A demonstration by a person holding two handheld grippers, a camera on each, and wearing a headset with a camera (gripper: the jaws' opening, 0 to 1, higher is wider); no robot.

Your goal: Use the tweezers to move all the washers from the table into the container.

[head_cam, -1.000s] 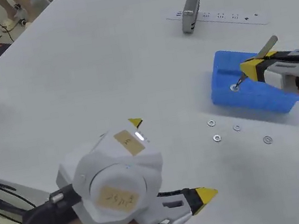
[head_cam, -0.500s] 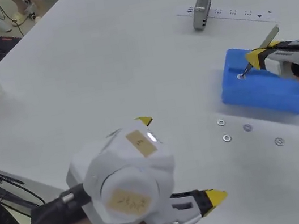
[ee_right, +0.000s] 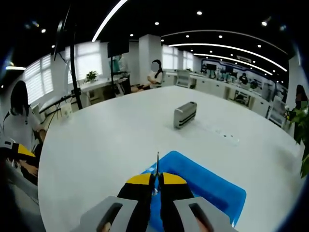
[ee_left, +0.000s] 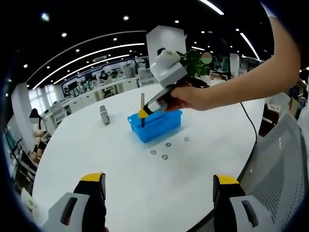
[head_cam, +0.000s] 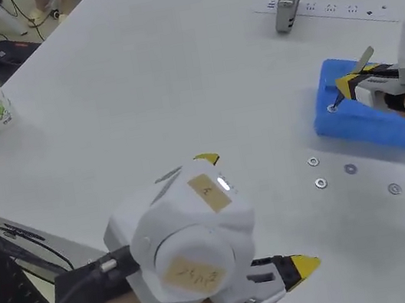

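Four washers (head_cam: 320, 182), small flat silver rings, lie on the table (head_cam: 138, 92) at the lower right of the head view. They are just below the blue container (head_cam: 369, 123) and nearest the right gripper (head_cam: 346, 87).

In the left gripper view, the left gripper (ee_left: 158, 179) has its jaws spread wide, well apart from the washers.

In the right gripper view, the jaws pinch the tweezers (ee_right: 157, 166), which point forward over the container.

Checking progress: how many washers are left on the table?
4 washers, all in front of the blue container in the head view: upper left, lower left, middle, far right. Others may be hidden inside the container.
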